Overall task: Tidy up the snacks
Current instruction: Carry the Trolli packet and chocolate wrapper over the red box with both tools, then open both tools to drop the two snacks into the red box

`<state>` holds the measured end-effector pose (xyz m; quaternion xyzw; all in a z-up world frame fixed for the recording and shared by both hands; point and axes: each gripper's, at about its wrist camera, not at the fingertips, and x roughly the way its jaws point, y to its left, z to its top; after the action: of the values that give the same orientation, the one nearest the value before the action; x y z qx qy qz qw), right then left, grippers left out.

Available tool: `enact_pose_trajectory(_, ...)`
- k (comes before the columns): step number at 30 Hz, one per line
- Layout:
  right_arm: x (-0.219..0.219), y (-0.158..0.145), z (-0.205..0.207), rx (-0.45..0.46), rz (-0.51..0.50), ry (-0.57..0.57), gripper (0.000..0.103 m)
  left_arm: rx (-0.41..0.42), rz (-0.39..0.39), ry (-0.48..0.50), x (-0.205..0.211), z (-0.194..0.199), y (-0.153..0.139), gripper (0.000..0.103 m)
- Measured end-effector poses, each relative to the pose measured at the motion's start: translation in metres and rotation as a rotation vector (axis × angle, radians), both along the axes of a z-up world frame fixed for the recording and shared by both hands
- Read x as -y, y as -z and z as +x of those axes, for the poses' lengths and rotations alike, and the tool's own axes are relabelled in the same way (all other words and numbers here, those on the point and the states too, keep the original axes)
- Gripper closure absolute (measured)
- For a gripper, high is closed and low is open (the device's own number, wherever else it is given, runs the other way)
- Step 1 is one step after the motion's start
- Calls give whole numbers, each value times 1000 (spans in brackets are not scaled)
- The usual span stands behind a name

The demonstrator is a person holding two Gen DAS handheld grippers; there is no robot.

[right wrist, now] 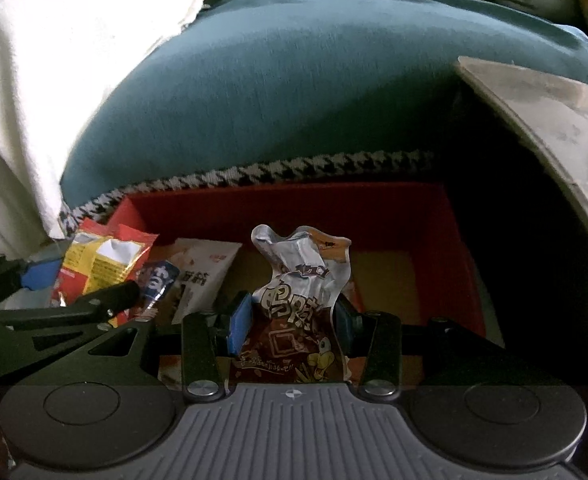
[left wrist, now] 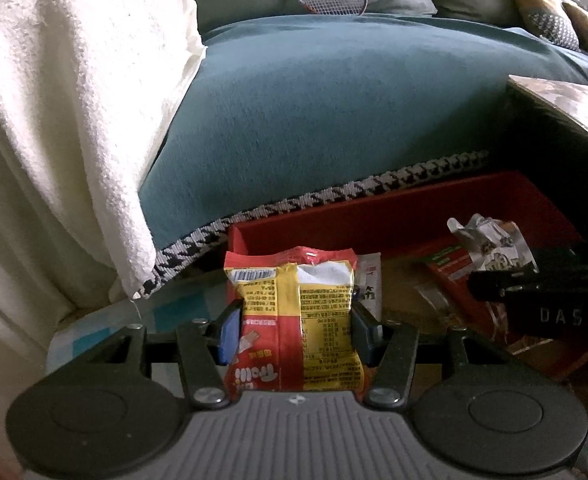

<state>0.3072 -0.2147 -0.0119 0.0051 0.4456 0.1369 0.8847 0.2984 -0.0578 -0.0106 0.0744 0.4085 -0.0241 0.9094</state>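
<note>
Left gripper (left wrist: 296, 332) pinches crinkly yellow-and-red snack bag (left wrist: 294, 320) by its sides, bag between fingers.

Right gripper (right wrist: 291, 322) pinches shiny silver-and-brown snack pouch (right wrist: 298, 300), red cardboard box (right wrist: 426, 208) just past fingertips.

Both bags light, soft, slippery; hold mid-body.

Only right view shows white packet (right wrist: 203, 268) in box.

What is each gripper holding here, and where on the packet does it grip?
The left gripper pinches a red and yellow snack packet by its side edges, mid-height. The right gripper pinches a silver and brown snack pouch at its crumpled waist.
</note>
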Motion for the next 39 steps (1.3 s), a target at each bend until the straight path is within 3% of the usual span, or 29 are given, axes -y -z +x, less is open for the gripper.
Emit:
enact_pose_trajectory(17,-6,20,13,-34,-43,-12,50,-14,12,-1,2,8,10,52)
enact_pose_trajectory(21,-6,19,15,-29,-54,-9,46,-20,11,-1,2,8,9,52)
enact_pose_trajectory(28,-4,12,15,-7,-71,5,36,-25,-32,-16,-4,7,0,48)
enact_pose_trajectory(39,6,-4,15,24,-48,39,33,-9,-90,-28,-11,-1,-18,47)
